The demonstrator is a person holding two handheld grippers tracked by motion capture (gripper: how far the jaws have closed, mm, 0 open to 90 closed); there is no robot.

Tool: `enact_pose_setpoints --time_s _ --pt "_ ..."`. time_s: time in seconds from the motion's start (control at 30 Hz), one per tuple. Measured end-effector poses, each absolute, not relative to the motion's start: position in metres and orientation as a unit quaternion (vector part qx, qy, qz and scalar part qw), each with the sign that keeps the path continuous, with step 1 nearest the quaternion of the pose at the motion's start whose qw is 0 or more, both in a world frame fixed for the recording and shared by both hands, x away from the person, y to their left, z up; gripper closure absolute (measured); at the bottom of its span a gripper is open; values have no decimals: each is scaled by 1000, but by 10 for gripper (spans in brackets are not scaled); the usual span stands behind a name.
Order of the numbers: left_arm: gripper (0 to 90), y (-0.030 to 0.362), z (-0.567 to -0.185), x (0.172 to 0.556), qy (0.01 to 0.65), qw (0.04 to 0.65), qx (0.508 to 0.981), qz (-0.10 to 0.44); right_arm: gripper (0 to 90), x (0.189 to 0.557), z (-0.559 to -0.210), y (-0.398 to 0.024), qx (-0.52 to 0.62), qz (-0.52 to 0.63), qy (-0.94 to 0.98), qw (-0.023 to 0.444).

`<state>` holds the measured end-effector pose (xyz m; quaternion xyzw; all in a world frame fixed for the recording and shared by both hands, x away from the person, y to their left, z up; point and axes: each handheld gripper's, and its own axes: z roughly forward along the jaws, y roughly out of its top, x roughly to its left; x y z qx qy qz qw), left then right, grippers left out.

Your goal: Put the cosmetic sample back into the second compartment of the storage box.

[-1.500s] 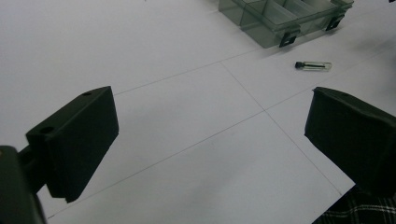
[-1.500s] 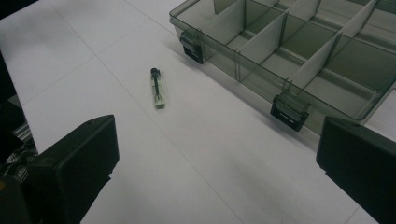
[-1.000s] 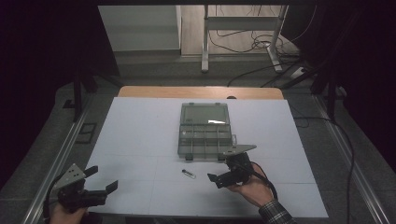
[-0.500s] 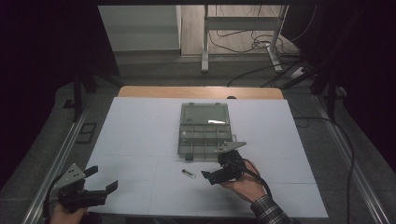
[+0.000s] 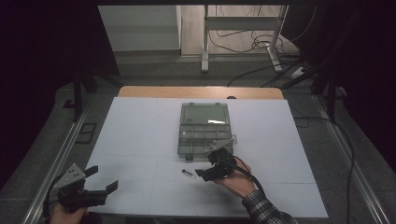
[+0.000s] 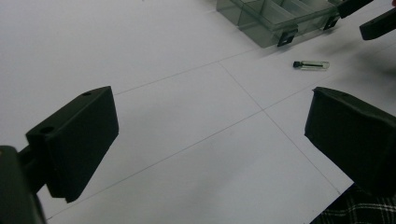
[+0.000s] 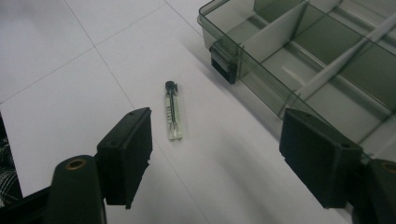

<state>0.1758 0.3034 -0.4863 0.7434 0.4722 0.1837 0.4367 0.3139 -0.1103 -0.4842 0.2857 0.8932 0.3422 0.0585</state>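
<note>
- Moving in since the earlier frame, right gripper (image 7: 215,154) hangs wide open near the small vial (image 7: 174,113).
- Vial lies flat just beside the open organizer box (image 7: 299,56).
- Left gripper (image 6: 210,135) waits wide open, well apart.
- Risk: a jaw nudges the vial, rolling it away.

Dim room; cables (image 5: 243,44) strewn across floor (image 5: 154,65).

The open smoky-grey clear plastic compartment box (image 5: 204,130) stands mid-sheet as the main obstacle, its lid lying flat on its far side. Just off its near edge lies a small clear glass vial with a black cap (image 5: 188,174), bare white sheet all round it. The right gripper (image 5: 212,169) hovers beside the box's near right corner. Left of the box the white table cover (image 5: 135,135) lies open to the left gripper (image 5: 100,179).
</note>
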Motion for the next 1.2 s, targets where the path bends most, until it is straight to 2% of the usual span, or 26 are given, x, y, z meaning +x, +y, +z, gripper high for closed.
enact_pose_setpoints --time_s 0.13,0.33,0.47,0.53,0.77,1.1,1.2 --pt "33 303 -486 176 472 437 743 183 309 316 -487 -105 285 336 896 54" --pt "33 303 -486 176 472 437 744 183 445 317 -495 -93 268 313 909 58" --pt "33 303 -486 176 471 437 744 183 489 317 -498 -88 259 309 914 55" --pt "33 303 -486 176 471 437 744 183 548 318 -500 -83 248 309 917 47" --pt "33 303 -486 176 471 437 745 183 654 320 -505 -74 246 308 919 18" --pt "33 303 -486 176 469 438 745 181 800 319 -518 -58 216 278 935 39" --pt "33 303 -486 176 469 438 746 181 804 318 -518 -57 213 276 936 44"
